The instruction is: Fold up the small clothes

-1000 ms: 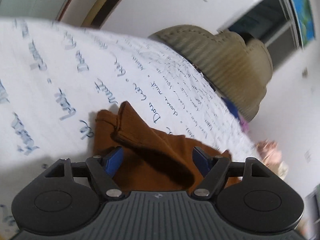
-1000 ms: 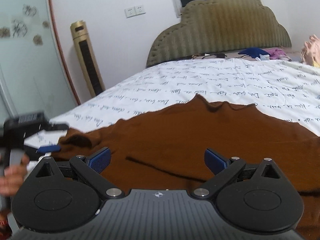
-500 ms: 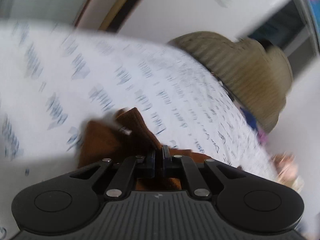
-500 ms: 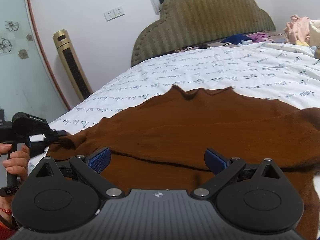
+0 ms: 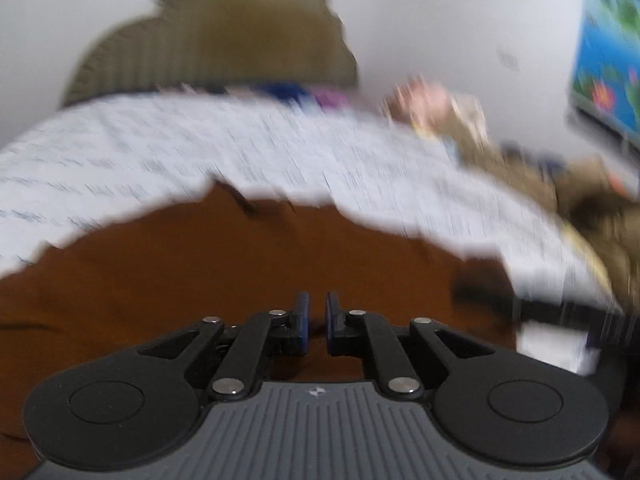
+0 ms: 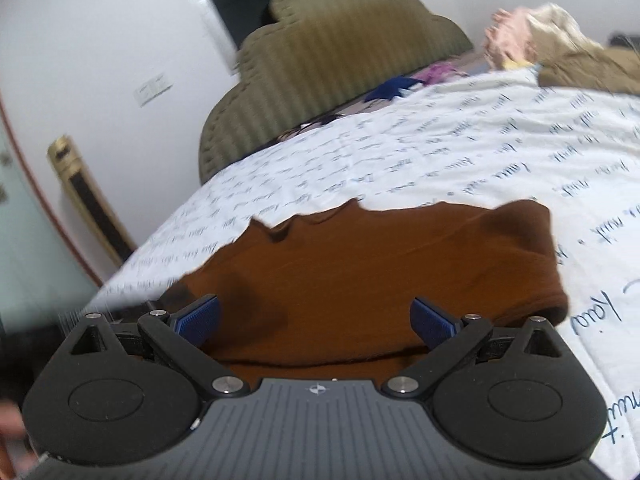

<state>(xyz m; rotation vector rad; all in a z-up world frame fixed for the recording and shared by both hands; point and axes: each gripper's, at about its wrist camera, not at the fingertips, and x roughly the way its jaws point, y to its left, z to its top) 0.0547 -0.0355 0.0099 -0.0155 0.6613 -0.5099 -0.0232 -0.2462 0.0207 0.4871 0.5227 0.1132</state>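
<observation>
The brown knit top (image 6: 360,276) lies flat on the script-printed bed sheet (image 6: 480,152), its right edge folded at 3 o'clock. It looks soft, light and limp; hold a hem or fold edge. The left gripper (image 5: 316,324) is opening slightly, with brown cloth seen in the narrow gap. The right gripper (image 6: 316,320) is wide apart and empty.

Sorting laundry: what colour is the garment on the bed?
Rust brown garment; right wrist view shows it best.

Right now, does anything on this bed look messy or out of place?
The brown garment lies rumpled, its far edge wavy. Loose clothes are heaped at the far corner of the bed. Nothing looks spilled or damaged.
</observation>
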